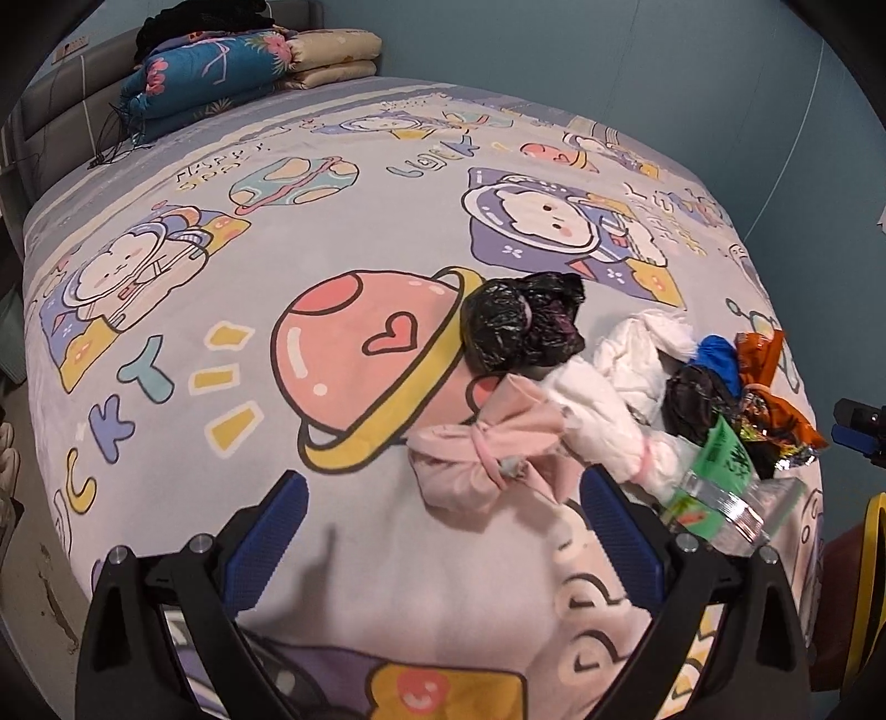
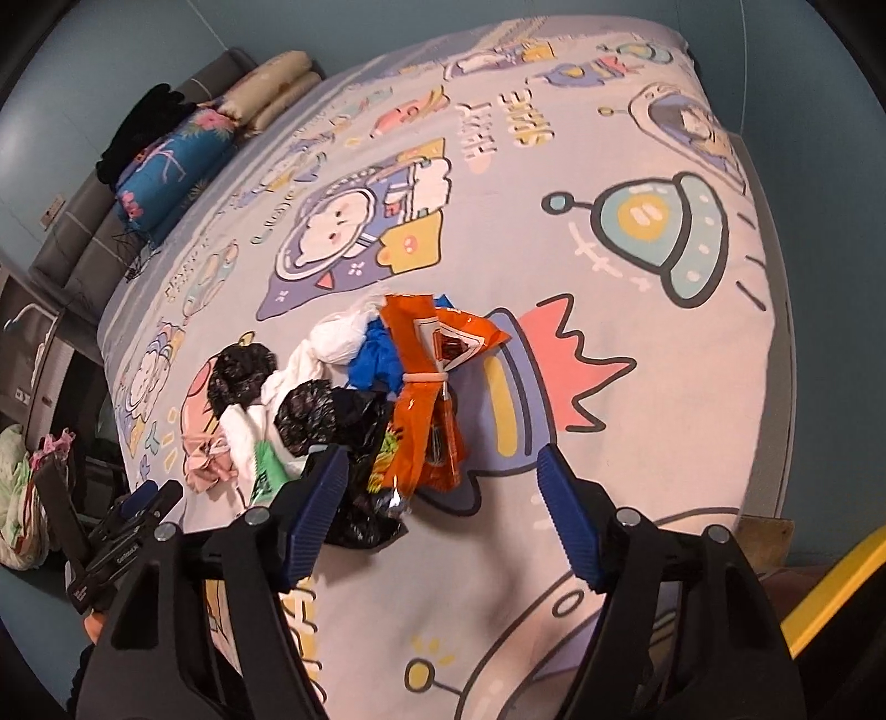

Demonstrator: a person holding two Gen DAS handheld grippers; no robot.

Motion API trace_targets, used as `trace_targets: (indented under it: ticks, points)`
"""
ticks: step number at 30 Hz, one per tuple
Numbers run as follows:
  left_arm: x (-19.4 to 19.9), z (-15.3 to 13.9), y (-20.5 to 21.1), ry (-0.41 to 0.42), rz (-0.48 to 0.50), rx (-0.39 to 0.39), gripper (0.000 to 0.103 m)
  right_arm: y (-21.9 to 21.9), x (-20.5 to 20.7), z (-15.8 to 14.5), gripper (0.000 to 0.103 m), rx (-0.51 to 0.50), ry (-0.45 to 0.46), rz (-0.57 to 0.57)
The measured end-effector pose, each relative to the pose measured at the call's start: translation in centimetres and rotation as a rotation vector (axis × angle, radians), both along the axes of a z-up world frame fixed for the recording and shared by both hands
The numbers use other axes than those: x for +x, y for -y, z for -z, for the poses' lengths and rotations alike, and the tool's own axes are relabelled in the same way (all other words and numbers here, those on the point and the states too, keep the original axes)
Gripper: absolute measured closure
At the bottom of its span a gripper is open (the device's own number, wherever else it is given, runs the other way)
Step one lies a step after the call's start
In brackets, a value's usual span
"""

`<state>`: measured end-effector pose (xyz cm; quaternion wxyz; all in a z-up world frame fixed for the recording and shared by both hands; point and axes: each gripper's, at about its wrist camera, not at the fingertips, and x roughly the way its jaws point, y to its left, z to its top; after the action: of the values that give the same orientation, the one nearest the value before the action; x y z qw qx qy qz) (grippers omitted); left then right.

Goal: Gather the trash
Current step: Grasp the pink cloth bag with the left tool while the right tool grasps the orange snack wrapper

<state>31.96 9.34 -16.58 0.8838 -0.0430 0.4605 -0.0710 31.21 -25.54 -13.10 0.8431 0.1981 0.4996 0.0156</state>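
Observation:
A pile of trash lies on the cartoon-print bedsheet [image 1: 166, 310]. It holds a pink tied bag [image 1: 482, 448], a black bag [image 1: 520, 327], white bags [image 1: 609, 399], a clear bottle with a green label [image 1: 720, 482] and an orange snack wrapper [image 1: 769, 387]. My left gripper [image 1: 443, 481] is open, low over the sheet, with the pink bag just ahead between its fingertips, untouched. My right gripper [image 2: 440, 459] is open above the orange wrapper [image 2: 426, 387]; its left finger overlaps a black bag [image 2: 332, 410]. A blue scrap [image 2: 376, 360] and the other black bag [image 2: 243, 371] lie behind.
Folded quilts [image 1: 221, 72] are stacked against the grey headboard [image 1: 50, 111] at the far end. Blue walls [image 1: 609, 50] surround the bed. A yellow-edged object [image 2: 830, 598] stands past the bed's right edge. A stuffed light bag [image 2: 22, 498] hangs at the left.

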Motion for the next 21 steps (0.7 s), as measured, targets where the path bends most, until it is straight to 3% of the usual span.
trace_targets:
  ticks: [8,15,21]
  points:
    - [1.6,0.8,0.0,-0.014,0.018,-0.029,0.008,-1.1,2.6,1.2,0.040,-0.009,-0.054,-0.017]
    - [2.5,1.7,1.0,-0.011,0.063,0.008,0.009,-1.9,4.5,2.9,0.049,-0.014,-0.103,-0.022]
    - [3.0,2.1,2.1,-0.026,0.100,0.018,0.030,-2.9,5.2,4.3,0.066,-0.025,-0.141,-0.030]
